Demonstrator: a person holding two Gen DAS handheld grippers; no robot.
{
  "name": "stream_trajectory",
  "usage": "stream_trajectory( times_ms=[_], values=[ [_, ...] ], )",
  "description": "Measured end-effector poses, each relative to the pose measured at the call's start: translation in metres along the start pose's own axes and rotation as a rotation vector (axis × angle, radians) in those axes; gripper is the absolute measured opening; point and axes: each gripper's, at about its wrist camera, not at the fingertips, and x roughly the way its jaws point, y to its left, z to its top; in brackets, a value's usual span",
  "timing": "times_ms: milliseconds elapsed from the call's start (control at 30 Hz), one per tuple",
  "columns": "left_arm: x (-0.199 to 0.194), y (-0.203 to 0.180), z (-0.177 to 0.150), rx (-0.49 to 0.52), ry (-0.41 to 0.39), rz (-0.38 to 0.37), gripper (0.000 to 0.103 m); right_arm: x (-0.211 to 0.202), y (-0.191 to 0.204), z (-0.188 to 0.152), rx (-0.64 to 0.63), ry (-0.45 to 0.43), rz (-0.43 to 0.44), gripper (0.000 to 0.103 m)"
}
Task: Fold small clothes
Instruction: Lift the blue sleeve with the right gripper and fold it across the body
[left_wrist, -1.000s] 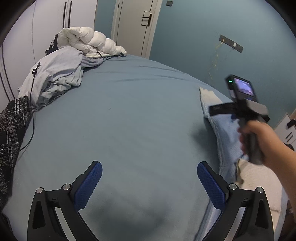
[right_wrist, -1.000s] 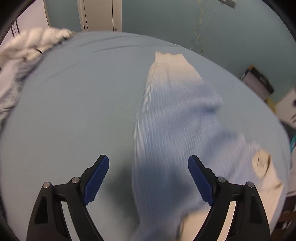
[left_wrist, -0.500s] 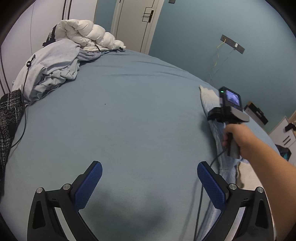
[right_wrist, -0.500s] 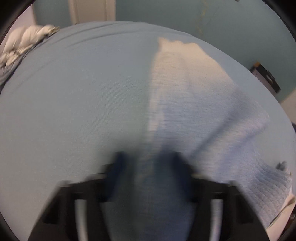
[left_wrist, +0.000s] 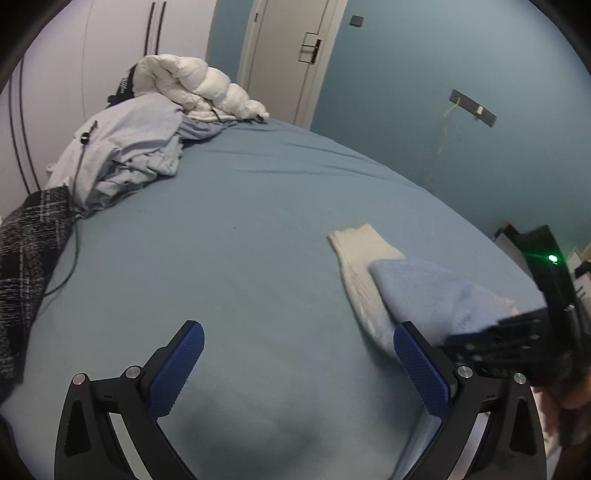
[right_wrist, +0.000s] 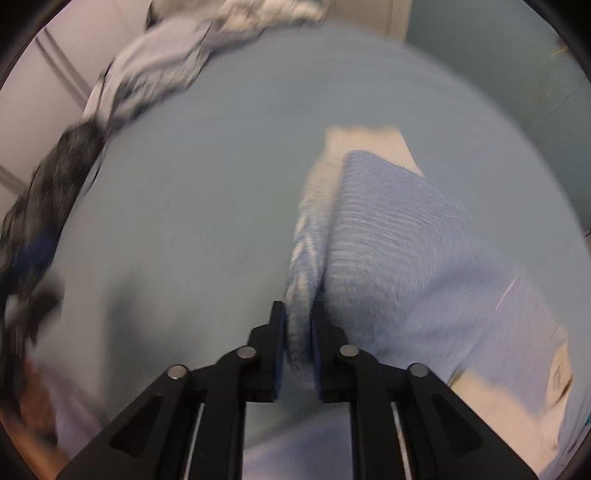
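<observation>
A small knit garment (left_wrist: 424, 291), light blue with a cream-white end (left_wrist: 364, 242), lies on the blue bed sheet (left_wrist: 258, 229) at the right. In the right wrist view the garment (right_wrist: 399, 236) has a blue part doubled over the cream end (right_wrist: 369, 142). My right gripper (right_wrist: 297, 325) is shut on the garment's left edge, lifted a little off the sheet. Its body shows at the right of the left wrist view (left_wrist: 517, 339). My left gripper (left_wrist: 297, 354) is open and empty, low over bare sheet left of the garment.
A heap of pale grey clothes (left_wrist: 125, 155) and a white duvet (left_wrist: 192, 88) lie at the bed's far left. A black-and-white patterned cloth (left_wrist: 29, 258) and a thin black cable (left_wrist: 70, 258) lie at the left edge. Wardrobe, door and blue wall stand behind.
My right gripper went from open over the garment to shut on its edge and pulled it back toward me, doubling the blue part over the cream end. The left gripper stayed open, barely shifting.
</observation>
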Motion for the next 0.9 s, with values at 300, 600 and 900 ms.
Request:
stream_trajectory(
  times_ms=[300, 600, 900],
  values=[
    [0.005, 0.051, 0.004, -0.161, -0.013, 0.076, 0.103, -0.007, 0.006, 0.102, -0.017, -0.272, -0.196, 0.102],
    [0.012, 0.059, 0.005, -0.162, -0.008, 0.075, 0.103, 0.14, -0.025, 0.206, 0.146, -0.034, -0.225, 0.055],
    [0.014, 0.059, 0.005, -0.164, -0.011, 0.068, 0.103, 0.106, -0.059, 0.19, 0.307, -0.221, -0.219, 0.005]
  ],
)
